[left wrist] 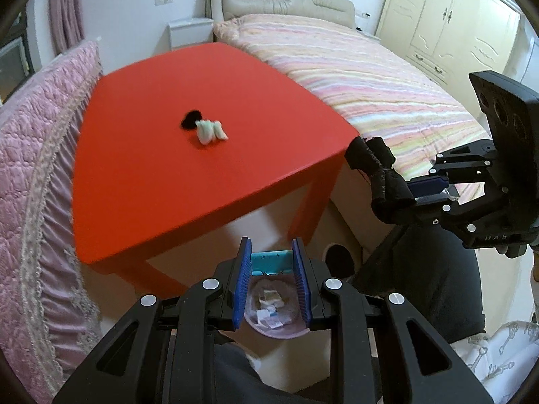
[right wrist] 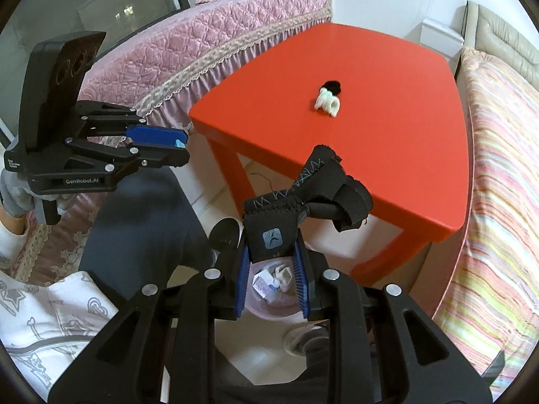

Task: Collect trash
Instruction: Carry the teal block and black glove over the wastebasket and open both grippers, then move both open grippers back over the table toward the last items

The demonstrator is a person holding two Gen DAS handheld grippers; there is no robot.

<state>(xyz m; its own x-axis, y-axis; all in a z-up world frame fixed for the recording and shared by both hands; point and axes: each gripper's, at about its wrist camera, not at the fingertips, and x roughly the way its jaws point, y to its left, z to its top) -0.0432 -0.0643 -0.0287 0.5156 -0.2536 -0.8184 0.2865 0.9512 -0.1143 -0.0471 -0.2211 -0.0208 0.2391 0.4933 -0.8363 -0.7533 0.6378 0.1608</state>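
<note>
My left gripper (left wrist: pixel 271 262) is shut on a small teal card (left wrist: pixel 271 261) and holds it above the pink trash bin (left wrist: pixel 274 331) on the floor; the gripper also shows in the right wrist view (right wrist: pixel 180 143). My right gripper (right wrist: pixel 272 252) is shut on a black fabric wrap (right wrist: pixel 303 198) above the same bin (right wrist: pixel 269 311), which holds paper scraps. In the left wrist view the right gripper (left wrist: pixel 427 185) holds the wrap (left wrist: pixel 377 171) beside the table corner. A white hair claw (left wrist: pixel 210 131) and a black hair tie (left wrist: pixel 191 119) lie on the red table (left wrist: pixel 168 175).
A bed with a striped cover (left wrist: pixel 370 77) lies to the right of the table. A pink quilted couch (left wrist: pixel 40 168) lies to its left. A white wardrobe (left wrist: pixel 448 23) stands at the back right. A round black object (right wrist: pixel 225 234) stands by the table leg.
</note>
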